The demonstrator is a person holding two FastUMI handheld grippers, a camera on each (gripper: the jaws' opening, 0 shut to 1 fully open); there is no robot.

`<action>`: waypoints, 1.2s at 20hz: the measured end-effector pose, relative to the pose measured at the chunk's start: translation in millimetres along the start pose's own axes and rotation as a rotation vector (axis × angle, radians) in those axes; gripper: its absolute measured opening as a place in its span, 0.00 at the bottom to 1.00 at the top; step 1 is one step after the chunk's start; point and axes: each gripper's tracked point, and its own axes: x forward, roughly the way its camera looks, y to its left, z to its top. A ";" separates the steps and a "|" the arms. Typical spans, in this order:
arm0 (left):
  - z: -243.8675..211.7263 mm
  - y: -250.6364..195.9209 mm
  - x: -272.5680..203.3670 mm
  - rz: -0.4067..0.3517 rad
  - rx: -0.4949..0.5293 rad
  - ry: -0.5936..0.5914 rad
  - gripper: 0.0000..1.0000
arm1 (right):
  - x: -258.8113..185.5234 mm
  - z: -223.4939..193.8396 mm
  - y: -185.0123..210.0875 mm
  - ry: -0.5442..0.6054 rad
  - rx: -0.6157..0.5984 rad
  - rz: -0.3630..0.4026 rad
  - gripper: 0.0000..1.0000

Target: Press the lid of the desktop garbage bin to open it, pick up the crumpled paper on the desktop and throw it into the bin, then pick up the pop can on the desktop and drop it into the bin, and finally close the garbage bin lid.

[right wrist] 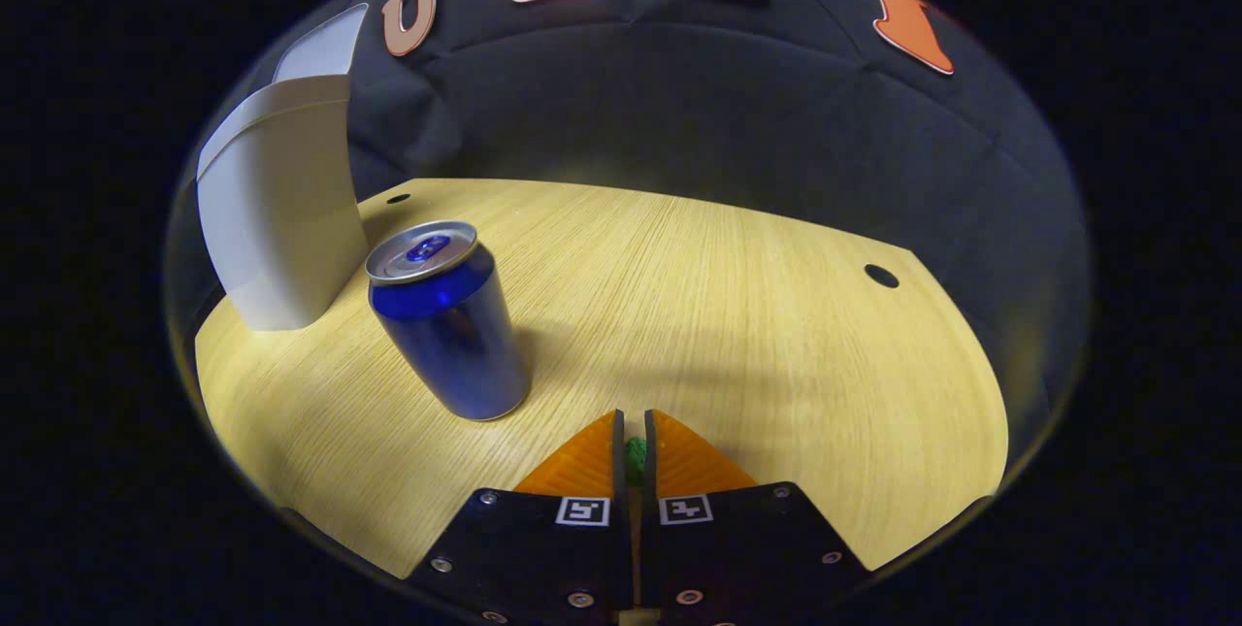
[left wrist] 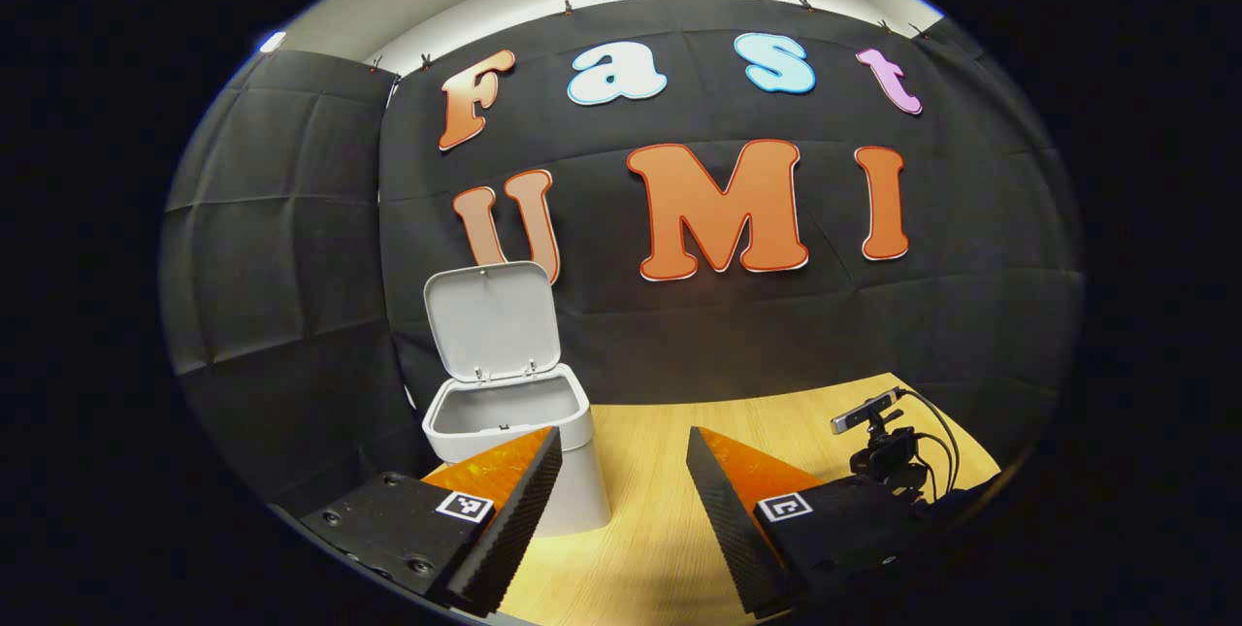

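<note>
Item one: left gripper (left wrist: 621, 490), fingers spread wide with nothing between them, held low over the wooden desktop (left wrist: 660, 529) just in front of the garbage bin (left wrist: 524, 432). Item two: garbage bin, pale grey, its lid (left wrist: 493, 320) standing upright and open; what can be seen of the interior from the left gripper view is bare wall, and the bottom is hidden, so its contents cannot be told. Item three: right gripper (right wrist: 635, 456), fingers drawn nearly together on a small green thing (right wrist: 635, 456) pinched at their tips; it is too little exposed to say for sure, though it is likely the crumpled paper, and both fingers appear to press on it. Item four: pop can (right wrist: 448, 320), blue, upright on the desktop just beside the bin's side wall and ahead-left of the right gripper, apart from it. Item five: a small camera on a stand (left wrist: 878, 437) with cables, at the far right of the desk. Hazards, judged: the pinch on the green thing looks shallow, so it could slip loose on the way to the bin; a carry toward the bin passes near the can, and a brush from the fingers could tip it and set it rolling; the upright lid could be knocked shut if struck.
</note>
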 end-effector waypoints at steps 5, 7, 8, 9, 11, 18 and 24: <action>2.4 -2.0 1.9 -0.016 -0.020 -0.002 0.83 | -26.9 23.0 -9.8 -0.058 0.021 -0.008 0.04; 2.8 -0.4 3.4 -0.015 -0.023 -0.007 0.83 | -44.4 46.5 -4.2 -0.110 0.011 0.002 0.04; 3.0 -0.5 2.9 -0.017 -0.029 -0.010 0.83 | -52.9 62.9 0.7 -0.148 0.002 0.017 0.04; 5.5 0.2 2.3 -0.016 -0.035 -0.014 0.83 | -63.6 80.4 6.3 -0.184 -0.006 0.029 0.04; 8.9 1.6 1.0 -0.017 -0.042 -0.028 0.83 | -84.1 110.2 23.5 -0.243 -0.010 0.065 0.04; 28.4 23.1 -11.1 0.009 -0.063 -0.096 0.83 | -142.1 204.3 82.7 -0.405 -0.025 0.152 0.04; 32.6 65.2 -22.7 0.077 -0.095 -0.132 0.83 | -187.4 270.8 168.9 -0.514 -0.055 0.298 0.04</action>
